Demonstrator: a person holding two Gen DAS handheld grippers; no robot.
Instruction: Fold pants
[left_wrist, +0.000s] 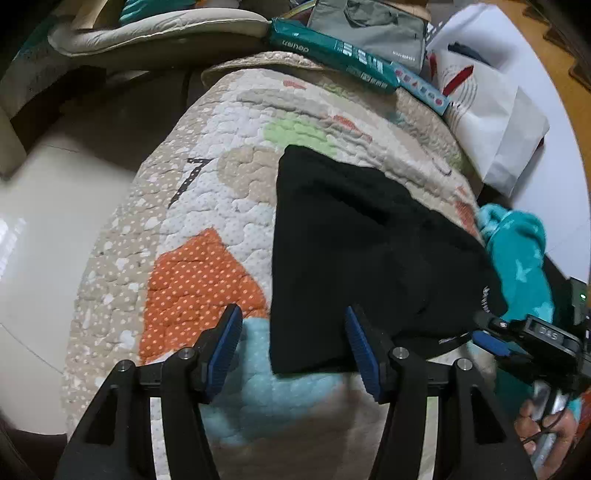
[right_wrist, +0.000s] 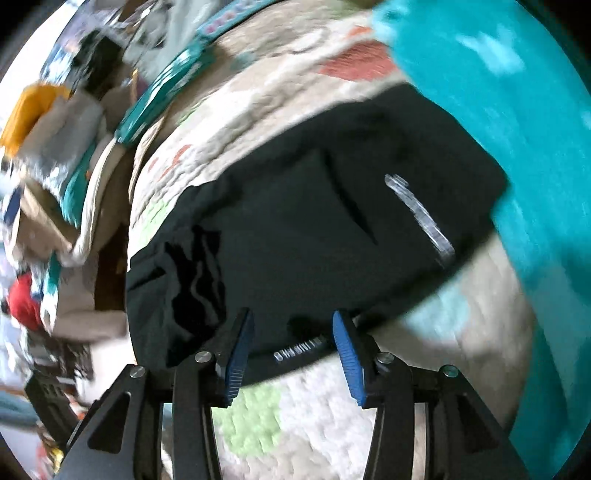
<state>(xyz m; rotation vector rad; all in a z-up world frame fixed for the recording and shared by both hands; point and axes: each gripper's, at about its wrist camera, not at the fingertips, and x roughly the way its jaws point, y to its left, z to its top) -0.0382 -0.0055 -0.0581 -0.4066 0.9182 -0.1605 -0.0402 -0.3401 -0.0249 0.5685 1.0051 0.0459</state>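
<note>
Closest to me, the left gripper (left_wrist: 291, 343) hangs over the near edge of the quilted mat (left_wrist: 192, 206), its 2 blue pads apart with nothing between them; the near left corner of the black pants (left_wrist: 351, 258) lies just under and past its right pad. The right gripper (right_wrist: 293, 343) is likewise spread, jaws clear of cloth, poised over the printed waistband hem (right_wrist: 299, 350) that runs crosswise just below its tips. That view is smeared, so I cannot tell whether the pads brush the fabric.

The pants lie flat on the mat, already doubled into a broad dark slab. Seen from the left gripper, the long axis runs away and a little leftward toward the far corner, with the waistband end off to the right, where the person's hand (left_wrist: 543, 424) holds the other tool. A teal fleece garment (left_wrist: 517, 254) crowds that right edge, touching the pants.

My guess is the next fold wants both near corners pinched, and each gripper sits about equally near its own end

Beyond the mat sit a teal packet (left_wrist: 332, 48), a grey bag (left_wrist: 369, 26) and white paper bags (left_wrist: 491, 122)
</note>
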